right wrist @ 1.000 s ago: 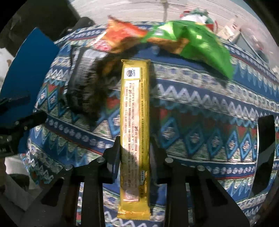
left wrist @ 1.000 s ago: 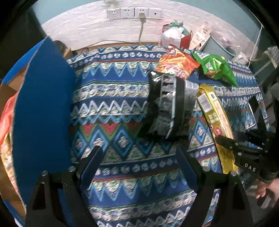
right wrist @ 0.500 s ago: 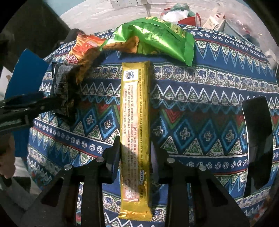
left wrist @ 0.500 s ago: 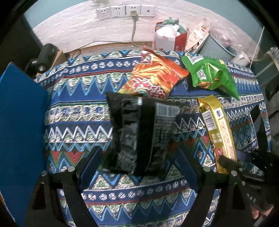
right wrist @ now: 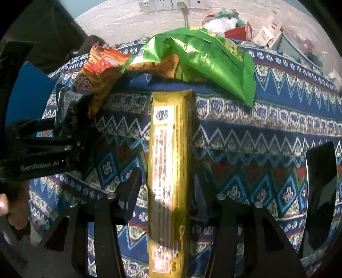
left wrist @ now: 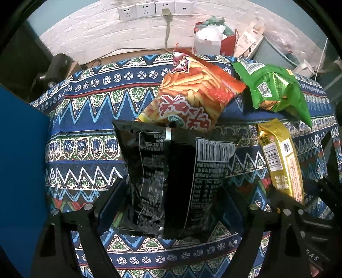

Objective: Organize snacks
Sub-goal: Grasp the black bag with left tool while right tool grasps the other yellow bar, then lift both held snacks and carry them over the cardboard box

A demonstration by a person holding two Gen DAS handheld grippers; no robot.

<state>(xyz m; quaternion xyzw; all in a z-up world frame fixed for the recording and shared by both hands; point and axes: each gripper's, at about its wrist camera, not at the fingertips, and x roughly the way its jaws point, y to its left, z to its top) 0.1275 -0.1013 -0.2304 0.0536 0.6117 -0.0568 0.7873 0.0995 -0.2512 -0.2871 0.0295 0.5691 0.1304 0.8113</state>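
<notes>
right gripper (right wrist: 168,188) points steeply down, jaws opening astride the yellow packet (right wrist: 168,175).

Lived-in home room — patterned tablecloth (left wrist: 89,111), wall sockets (left wrist: 156,9), gift bag (left wrist: 210,41) by wall

Glossy foil black packet (left wrist: 171,181) on woven tablecloth (left wrist: 85,119).

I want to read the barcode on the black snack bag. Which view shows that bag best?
The left wrist view: the black snack bag fills the centre, barcode facing up. The right wrist view shows only a crumpled sliver at the left edge.
</notes>
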